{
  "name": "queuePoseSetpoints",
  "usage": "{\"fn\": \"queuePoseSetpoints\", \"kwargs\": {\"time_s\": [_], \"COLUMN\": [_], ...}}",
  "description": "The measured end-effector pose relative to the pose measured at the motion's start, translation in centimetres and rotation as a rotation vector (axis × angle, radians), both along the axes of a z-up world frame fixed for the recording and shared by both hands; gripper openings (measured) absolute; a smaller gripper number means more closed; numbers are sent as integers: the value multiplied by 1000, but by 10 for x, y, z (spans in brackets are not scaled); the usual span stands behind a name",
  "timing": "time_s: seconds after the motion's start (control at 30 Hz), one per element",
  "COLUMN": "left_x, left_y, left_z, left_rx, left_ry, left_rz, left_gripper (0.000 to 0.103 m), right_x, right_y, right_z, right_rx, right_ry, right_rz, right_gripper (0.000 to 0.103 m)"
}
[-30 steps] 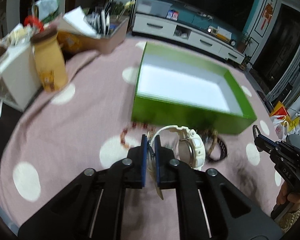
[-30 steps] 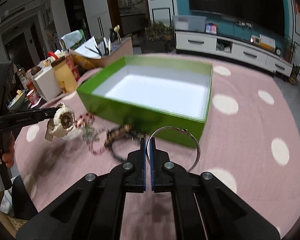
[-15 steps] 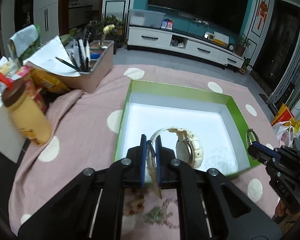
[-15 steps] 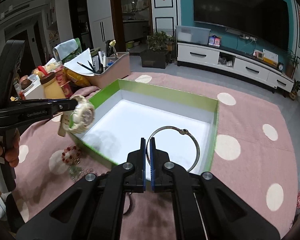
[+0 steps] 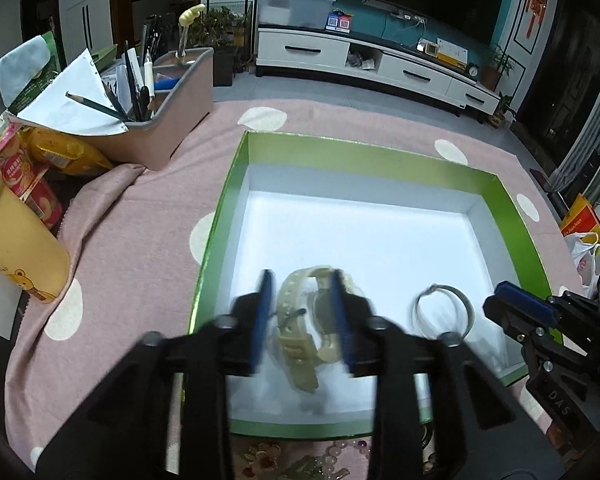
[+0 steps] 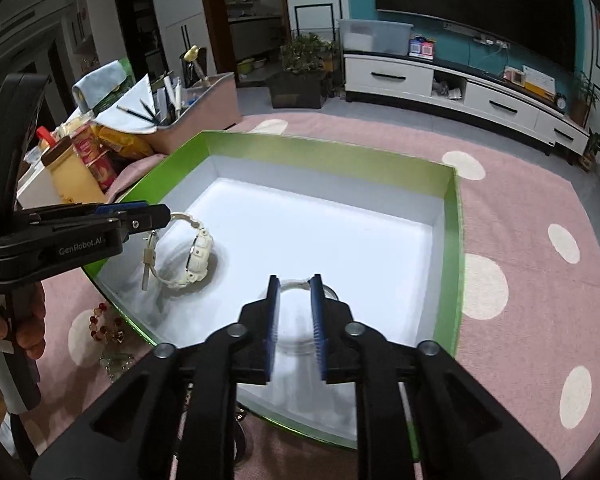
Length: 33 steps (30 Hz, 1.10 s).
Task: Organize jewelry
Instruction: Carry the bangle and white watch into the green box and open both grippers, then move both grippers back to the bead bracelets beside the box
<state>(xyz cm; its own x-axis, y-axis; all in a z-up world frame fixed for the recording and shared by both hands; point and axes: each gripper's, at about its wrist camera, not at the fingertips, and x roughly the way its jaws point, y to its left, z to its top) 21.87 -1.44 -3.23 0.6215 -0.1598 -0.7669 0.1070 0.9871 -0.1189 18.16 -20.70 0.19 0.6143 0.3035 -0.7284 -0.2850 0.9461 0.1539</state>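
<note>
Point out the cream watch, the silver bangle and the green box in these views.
cream watch (image 6: pixel 198 250): right wrist view, on its case.
silver bangle (image 5: pixel 466 304): left wrist view, on the band's right side.
green box (image 6: pixel 452 240): right wrist view, on its right wall.

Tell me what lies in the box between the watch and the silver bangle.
Nothing: between the cream watch and the silver bangle only the bare white floor of the green box shows, in the left wrist view.

Both wrist views close above the green box (image 5: pixel 512 216), facing the TV wall, sharing its white floor.
</note>
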Motion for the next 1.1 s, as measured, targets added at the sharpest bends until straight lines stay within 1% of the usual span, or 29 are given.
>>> {"fn": "queuePoseSetpoints", "kwargs": {"time_s": [0.03,0.07,0.1,0.13,0.23,0.37,0.57,0.7,0.83,1.0,1.1], "left_x": [-1,-2,-5,-7,-16,-35,-69,-90,-113,-136,-149], "left_y": [2,3,6,8,18,35,64,77,86,90,92], "left_z": [2,4,7,10,21,32,35,30,19,6,-3], "left_rx": [-3,-6,-12,-17,-31,-42,-54,-63,-48,-40,-56], "left_ry": [-8,-12,-21,-28,-57,-81,-88,-76,-63,-41,-25], "left_rz": [2,4,6,8,14,30,69,88,98,91,79], "left_gripper": [47,54,56,58,71,74,74,74,74,74,74], "right_x": [-3,-4,-8,-9,-21,-42,-76,-93,-109,-124,-132], "right_y": [-4,-6,-11,-13,-23,-34,-48,-48,-45,-37,-32], "right_z": [2,5,8,11,21,30,29,27,25,18,13], "right_rx": [11,22,34,41,72,112,167,179,189,196,210], "right_ry": [-8,-13,-22,-27,-41,-49,-24,-7,12,40,63], "right_rz": [-12,-22,-35,-42,-60,-74,-105,-110,-106,-94,-80], "right_gripper": [24,31,34,36,36,37,38,38,38,38,38]}}
